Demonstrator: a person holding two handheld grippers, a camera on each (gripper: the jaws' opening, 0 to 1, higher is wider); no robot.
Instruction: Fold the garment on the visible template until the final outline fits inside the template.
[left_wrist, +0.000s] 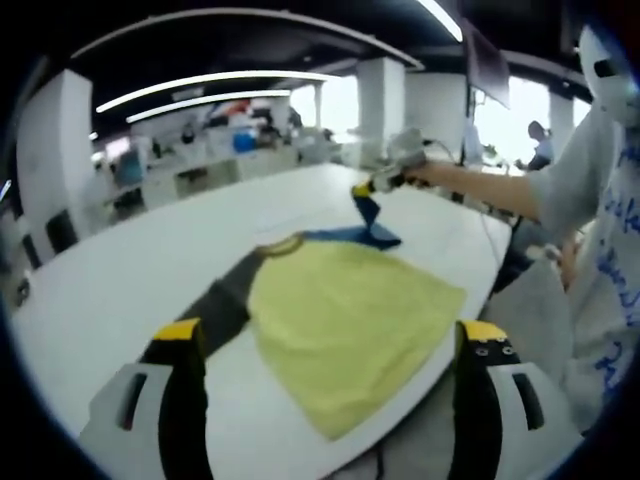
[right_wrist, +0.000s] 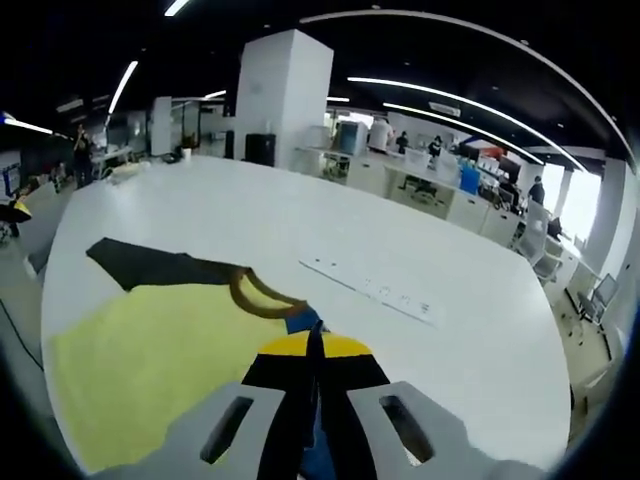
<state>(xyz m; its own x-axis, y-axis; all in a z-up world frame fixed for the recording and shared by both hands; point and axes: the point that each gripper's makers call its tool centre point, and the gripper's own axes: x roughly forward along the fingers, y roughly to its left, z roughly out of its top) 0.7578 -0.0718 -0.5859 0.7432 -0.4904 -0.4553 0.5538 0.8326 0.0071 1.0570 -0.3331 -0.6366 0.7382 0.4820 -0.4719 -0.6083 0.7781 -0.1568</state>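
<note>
Soft yellow T-shirt (left_wrist: 345, 320) with one blue sleeve (left_wrist: 372, 232), one dark sleeve, flat on white table (left_wrist: 120, 270).
Right gripper (right_wrist: 313, 345) jaws pinch the blue sleeve, lifting it; left gripper (left_wrist: 330, 345) jaws spread, empty. Light, limp cloth: best held at hems.

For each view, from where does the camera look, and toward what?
Left gripper view: rides on the left gripper, jaws apart, above the table edge; looks across the shirt to the right gripper lifting a blue sleeve; the person's arm shows.
Right gripper view: rides on the right gripper, jaws closed on the sleeve; looks along the table.
Shared: shirt, table.
</note>
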